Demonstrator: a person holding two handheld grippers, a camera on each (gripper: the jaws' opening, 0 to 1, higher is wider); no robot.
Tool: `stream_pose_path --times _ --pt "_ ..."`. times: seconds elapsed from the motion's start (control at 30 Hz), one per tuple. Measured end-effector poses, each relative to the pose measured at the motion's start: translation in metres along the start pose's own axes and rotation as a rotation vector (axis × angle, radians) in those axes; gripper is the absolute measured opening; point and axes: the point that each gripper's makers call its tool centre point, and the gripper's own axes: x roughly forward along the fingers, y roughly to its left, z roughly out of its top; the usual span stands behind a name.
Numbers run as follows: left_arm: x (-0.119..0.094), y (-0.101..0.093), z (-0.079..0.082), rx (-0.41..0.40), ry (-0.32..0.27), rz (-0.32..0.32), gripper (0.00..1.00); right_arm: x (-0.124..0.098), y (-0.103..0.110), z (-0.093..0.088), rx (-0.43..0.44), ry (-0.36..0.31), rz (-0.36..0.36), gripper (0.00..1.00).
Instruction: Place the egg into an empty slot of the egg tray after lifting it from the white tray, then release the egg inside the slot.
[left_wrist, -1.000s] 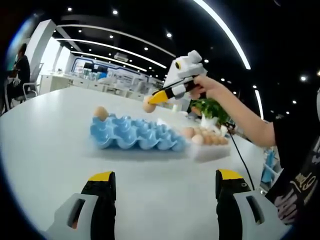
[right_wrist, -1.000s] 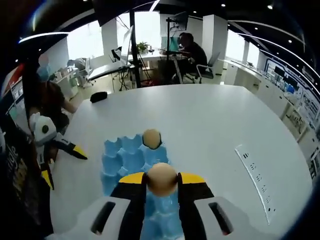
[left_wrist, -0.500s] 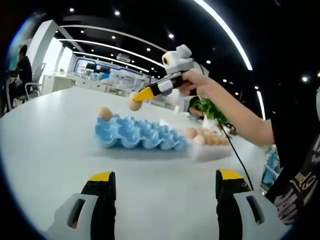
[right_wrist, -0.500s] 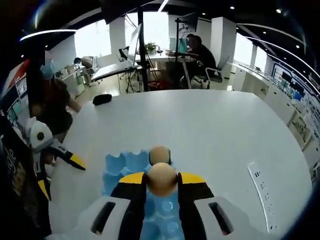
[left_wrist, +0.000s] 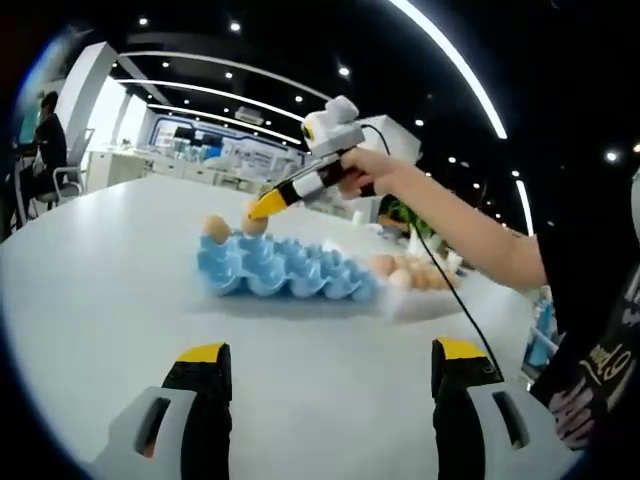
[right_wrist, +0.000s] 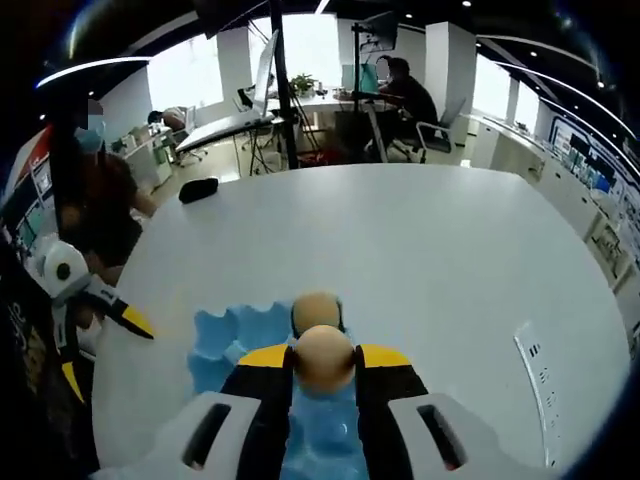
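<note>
Table first: we've got a big round white tabletop (left_wrist: 120, 300) with the blue moulded egg tray (left_wrist: 285, 270) sitting on it, and right beside that a shallow white tray (left_wrist: 425, 295) with several brown eggs in it.

Progress-wise, we'd say the lift is done and the carry is almost over. Our right gripper (left_wrist: 252, 212) is clenched on a light brown egg (right_wrist: 322, 358), holding it between the yellow-tipped jaws, and in the left gripper view that egg (left_wrist: 254, 224) hangs just above the far end of the blue tray. One egg (left_wrist: 215, 229) already sits in a corner slot there (in the right gripper view it peeks out directly behind the held one (right_wrist: 317, 309), so the free slot we're aiming for looks to be the neighbour). What's left, as far as we can judge: lower the egg into the slot and let go.

Our left gripper (left_wrist: 325, 365) rides low over bare tabletop, well short of both trays, jaws spread wide with nothing between them.
</note>
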Motion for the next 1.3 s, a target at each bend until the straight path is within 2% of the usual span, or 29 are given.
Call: stream_pose_path --times 0.2,0.4,0.67,0.83,1.3 --pt "-0.001 0.001 -0.001 0.001 0.007 0.004 0.84 0.010 0.003 -0.013 0.008 0.032 0.007 0.26" --pt "-0.002 0.001 0.001 0.006 0.007 0.006 0.84 0.009 0.016 -0.018 0.001 0.043 0.006 0.26" --pt "-0.002 0.001 0.002 0.010 0.009 0.006 0.84 0.008 0.017 -0.025 -0.013 0.074 0.006 0.26" --pt "-0.002 0.001 0.003 0.012 0.010 0.005 0.84 0.008 0.010 -0.022 0.001 0.067 0.000 0.26" --pt "0.000 -0.003 0.007 0.023 0.011 0.002 0.84 -0.002 0.010 -0.010 -0.020 0.031 0.016 0.28"
